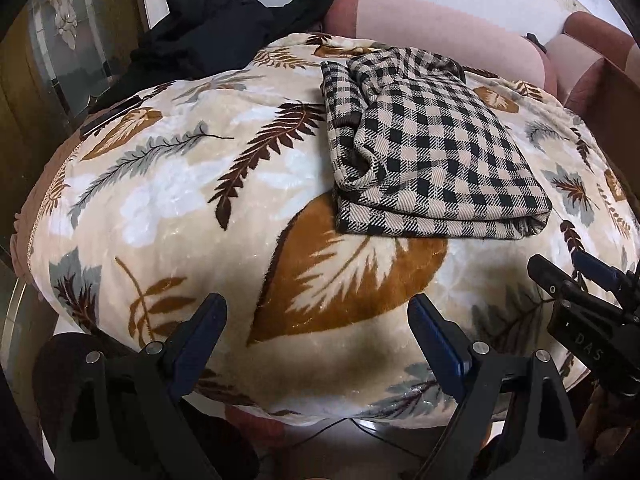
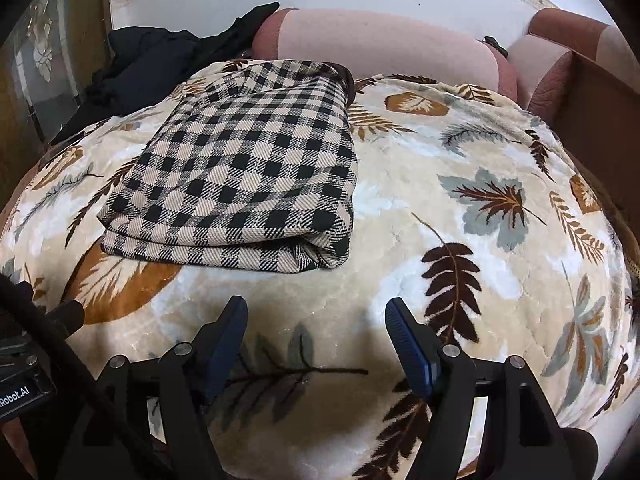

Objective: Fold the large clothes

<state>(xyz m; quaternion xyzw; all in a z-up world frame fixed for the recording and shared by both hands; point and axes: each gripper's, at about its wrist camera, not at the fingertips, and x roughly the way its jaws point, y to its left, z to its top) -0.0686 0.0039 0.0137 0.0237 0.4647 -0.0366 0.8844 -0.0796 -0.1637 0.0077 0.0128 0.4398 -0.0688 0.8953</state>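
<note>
Two grippers, left [image 1: 316, 312] and right [image 2: 316, 316], fingers wide, empty, clear of cloth. Checked garment [image 1: 436, 160] folded flat on blanket [image 1: 180, 184], 12 o'clock; fold looks finished, judging by release.

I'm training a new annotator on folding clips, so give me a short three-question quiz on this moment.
1. True or false: the checked garment lies folded in layers on the leaf-print blanket.
2. Multiple choice: the black clothing sits (A) on top of the checked garment, (B) at the far left, beyond the blanket's edge, (C) between the left gripper's fingers.
3. Fill in: the left gripper and the right gripper both hold ____.

Key: 1 true. 2 B. 3 nothing; both are open, short of the garment.
</note>
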